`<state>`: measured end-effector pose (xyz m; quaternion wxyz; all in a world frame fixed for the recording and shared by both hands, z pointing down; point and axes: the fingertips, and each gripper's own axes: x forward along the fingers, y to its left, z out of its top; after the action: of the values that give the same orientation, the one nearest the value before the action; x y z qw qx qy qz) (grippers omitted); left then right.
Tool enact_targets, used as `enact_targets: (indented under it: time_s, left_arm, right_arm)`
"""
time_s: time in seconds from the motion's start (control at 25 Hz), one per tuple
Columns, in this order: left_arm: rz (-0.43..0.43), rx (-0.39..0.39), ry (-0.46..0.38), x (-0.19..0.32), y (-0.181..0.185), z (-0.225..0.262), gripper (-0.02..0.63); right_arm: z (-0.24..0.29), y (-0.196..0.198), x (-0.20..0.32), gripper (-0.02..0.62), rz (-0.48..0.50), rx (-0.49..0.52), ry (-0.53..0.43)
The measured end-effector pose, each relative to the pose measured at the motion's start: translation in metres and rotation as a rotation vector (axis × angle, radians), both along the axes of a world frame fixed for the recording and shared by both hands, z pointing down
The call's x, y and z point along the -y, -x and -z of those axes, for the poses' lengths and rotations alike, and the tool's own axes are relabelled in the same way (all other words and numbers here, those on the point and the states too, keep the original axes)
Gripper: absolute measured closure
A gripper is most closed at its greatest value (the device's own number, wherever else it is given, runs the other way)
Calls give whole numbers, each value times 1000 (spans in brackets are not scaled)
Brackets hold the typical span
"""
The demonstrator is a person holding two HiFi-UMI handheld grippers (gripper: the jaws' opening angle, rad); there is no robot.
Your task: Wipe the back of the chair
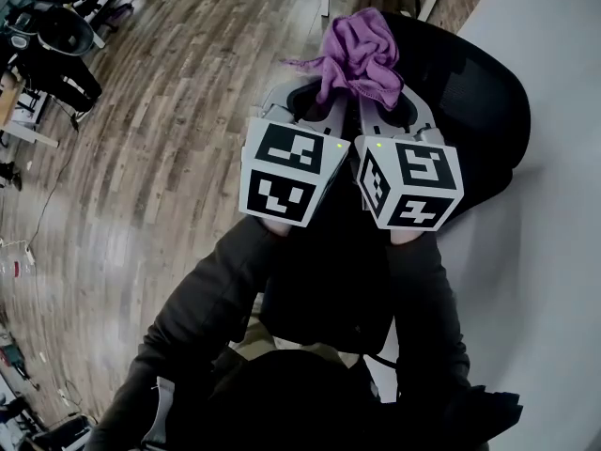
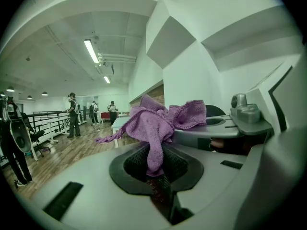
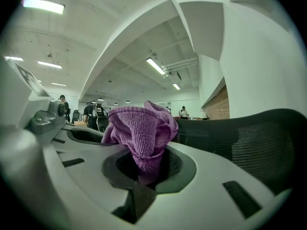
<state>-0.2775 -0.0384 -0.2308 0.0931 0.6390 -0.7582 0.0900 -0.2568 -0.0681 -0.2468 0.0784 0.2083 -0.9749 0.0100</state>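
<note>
Nearest me, both tools sit side by side, their marker cubes almost touching. My left gripper [image 2: 155,169] is clamped on one fold of the purple cloth [image 1: 358,53], and my right gripper [image 3: 144,176] pinches another fold, so the cloth bunches above both tips. Just beyond is the black mesh chair back [image 1: 470,92]. I cannot tell whether the cloth touches it. Wood floor [image 1: 169,111] stretches farther left.

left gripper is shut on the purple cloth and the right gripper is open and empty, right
No: the right gripper is not open and empty; it too is shut on the cloth, as the right gripper view shows. The left gripper is shut on it, as you said.
</note>
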Motion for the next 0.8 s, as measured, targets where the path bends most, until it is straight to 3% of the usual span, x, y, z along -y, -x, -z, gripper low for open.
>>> enact_targets:
  time_s: [0.32,0.8]
  left_arm:
    - [54,25,-8,-23,24,8,552]
    - [60,58,2,-30,13,-39,554]
  right_arm:
    - [8,19,-27,546,49,30,-26]
    - [-45,11,-33,546,27,34,13]
